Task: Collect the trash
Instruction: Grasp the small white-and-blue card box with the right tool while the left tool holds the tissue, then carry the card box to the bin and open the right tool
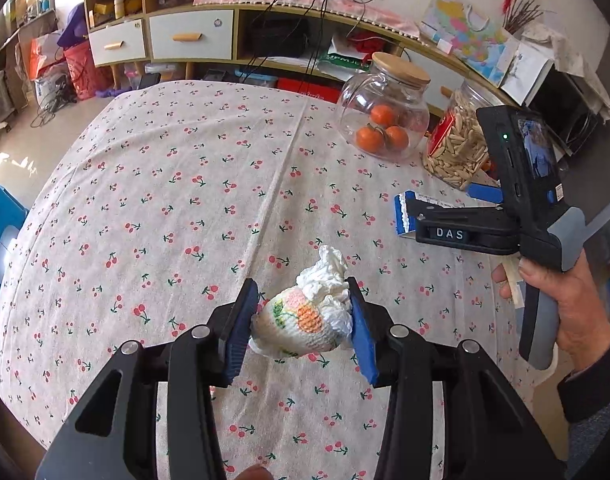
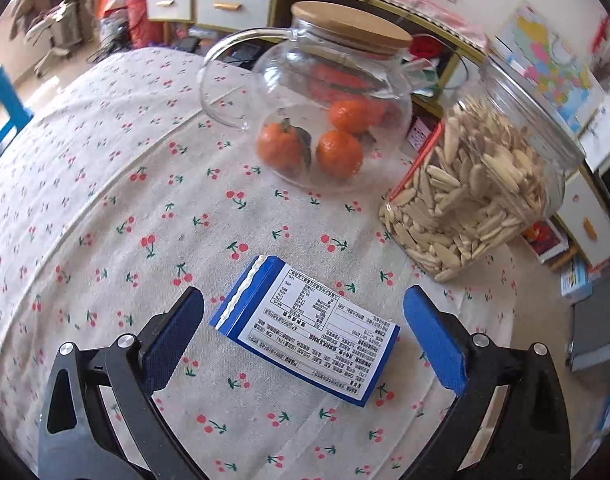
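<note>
My left gripper [image 1: 303, 320] is shut on a crumpled white tissue wad [image 1: 305, 316] with a printed orange and green pattern, held just above the cherry-print tablecloth [image 1: 165, 184]. My right gripper [image 2: 305, 328] is open, its blue pads on either side of a flat blue and white box [image 2: 309, 330] that lies on the cloth, label up. In the left wrist view the right gripper [image 1: 415, 220] shows at the right, held in a hand, over the same box [image 1: 403, 216].
A glass pot with a wooden lid [image 2: 333, 108] holds three tangerines. Beside it stands a jar of pale seeds [image 2: 477, 196]. Both are at the table's far right. Shelves and drawers [image 1: 185, 36] line the wall behind. A blue stool [image 2: 1, 116] stands at left.
</note>
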